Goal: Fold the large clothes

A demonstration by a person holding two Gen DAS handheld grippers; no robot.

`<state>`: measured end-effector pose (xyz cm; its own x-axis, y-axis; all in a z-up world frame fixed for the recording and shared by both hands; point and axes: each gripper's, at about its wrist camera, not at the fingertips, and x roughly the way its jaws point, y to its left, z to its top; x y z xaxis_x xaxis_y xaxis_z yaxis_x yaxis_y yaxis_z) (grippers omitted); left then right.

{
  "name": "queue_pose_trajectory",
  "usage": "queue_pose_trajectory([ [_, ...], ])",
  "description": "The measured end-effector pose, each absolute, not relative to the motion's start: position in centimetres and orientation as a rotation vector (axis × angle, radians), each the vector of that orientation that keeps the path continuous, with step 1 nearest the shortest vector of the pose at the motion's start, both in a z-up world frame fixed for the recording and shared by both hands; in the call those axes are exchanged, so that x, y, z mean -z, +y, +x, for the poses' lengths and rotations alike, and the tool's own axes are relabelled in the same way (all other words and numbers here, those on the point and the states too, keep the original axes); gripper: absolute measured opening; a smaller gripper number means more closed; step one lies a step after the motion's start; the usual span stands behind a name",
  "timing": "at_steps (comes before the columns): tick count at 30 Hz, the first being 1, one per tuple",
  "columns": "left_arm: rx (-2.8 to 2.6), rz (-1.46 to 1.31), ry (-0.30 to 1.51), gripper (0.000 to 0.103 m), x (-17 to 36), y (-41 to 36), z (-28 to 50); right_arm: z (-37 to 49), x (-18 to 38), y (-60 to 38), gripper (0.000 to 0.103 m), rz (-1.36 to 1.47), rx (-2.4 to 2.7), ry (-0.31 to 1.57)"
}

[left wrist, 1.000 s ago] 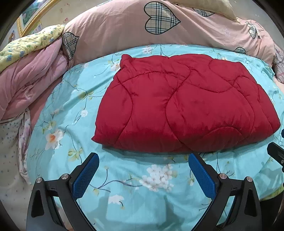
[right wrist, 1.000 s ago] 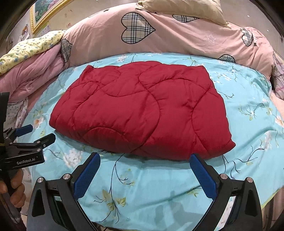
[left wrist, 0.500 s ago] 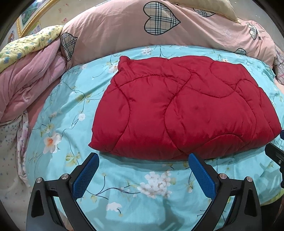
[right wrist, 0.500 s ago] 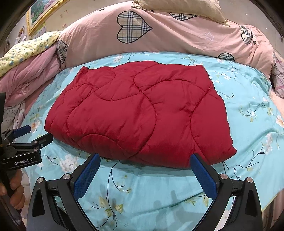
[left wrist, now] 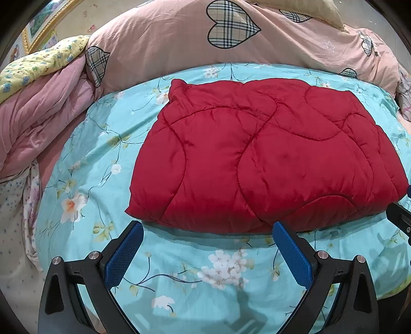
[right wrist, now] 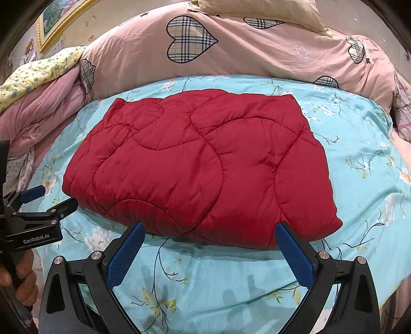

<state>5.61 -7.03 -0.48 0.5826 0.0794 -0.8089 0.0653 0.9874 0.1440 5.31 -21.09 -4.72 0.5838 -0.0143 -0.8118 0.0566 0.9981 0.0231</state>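
Observation:
A red quilted padded garment (left wrist: 262, 156) lies folded into a thick rectangle on the turquoise floral sheet (left wrist: 102, 144); it also shows in the right wrist view (right wrist: 200, 169). My left gripper (left wrist: 206, 231) is open and empty, its blue fingertips right at the garment's near edge. My right gripper (right wrist: 209, 231) is open and empty, its fingertips at the near edge toward the garment's right end. The left gripper also shows at the left of the right wrist view (right wrist: 48, 196), jaws apart.
A pink duvet with plaid hearts (left wrist: 231, 38) is heaped behind the garment. Pink and yellow bedding (left wrist: 38, 102) is piled at the left. A beige pillow (right wrist: 257, 12) lies on top at the back. A framed picture (right wrist: 59, 20) hangs on the wall.
Both grippers have moved forward toward the garment's near edge, which now reaches their fingertips. The garment has not moved; both stay open.

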Motion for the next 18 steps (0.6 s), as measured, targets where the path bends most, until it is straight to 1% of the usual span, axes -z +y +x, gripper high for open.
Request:
queue_pose_trajectory([
  [18, -0.006, 0.165, 0.948, 0.102, 0.43, -7.15, 5.77, 5.47, 4.68, -20.99, 0.102, 0.044, 0.043, 0.945],
])
